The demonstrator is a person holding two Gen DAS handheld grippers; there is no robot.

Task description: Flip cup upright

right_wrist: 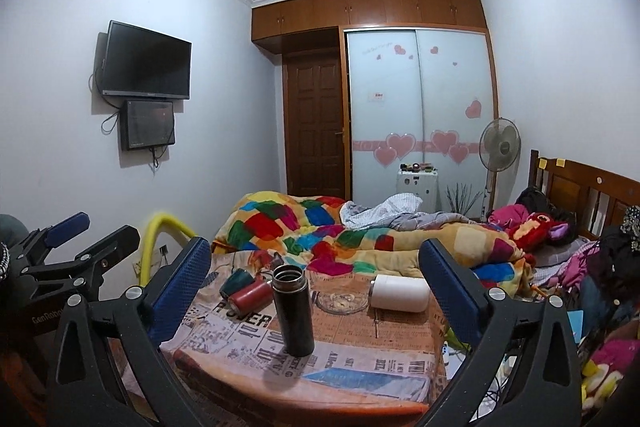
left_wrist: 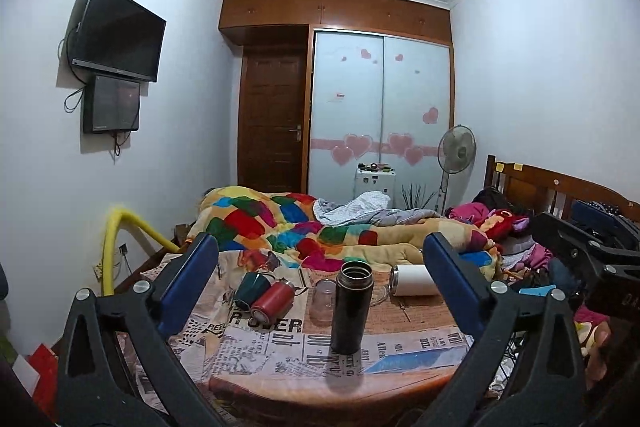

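A black flask (left_wrist: 351, 307) (right_wrist: 292, 309) stands upright and open-mouthed on the newspaper-covered table (left_wrist: 280, 351) (right_wrist: 360, 359). A red cup (left_wrist: 272, 301) (right_wrist: 250, 295) and a green cup (left_wrist: 251, 289) (right_wrist: 237, 281) lie on their sides at the far left. A white cup (left_wrist: 412, 279) (right_wrist: 400, 293) lies on its side at the far right. A clear glass (left_wrist: 322, 301) stands mouth-down behind the flask. My left gripper (left_wrist: 320, 283) is open and empty, held back from the table. My right gripper (right_wrist: 316, 279) is open and empty too.
A glass ashtray (right_wrist: 340, 301) sits behind the flask. A bed with a bright patchwork quilt (left_wrist: 320, 231) (right_wrist: 340, 235) lies beyond the table. A yellow pipe (left_wrist: 116, 231) rises at the left. The left gripper (right_wrist: 76, 251) shows at the right wrist view's left edge.
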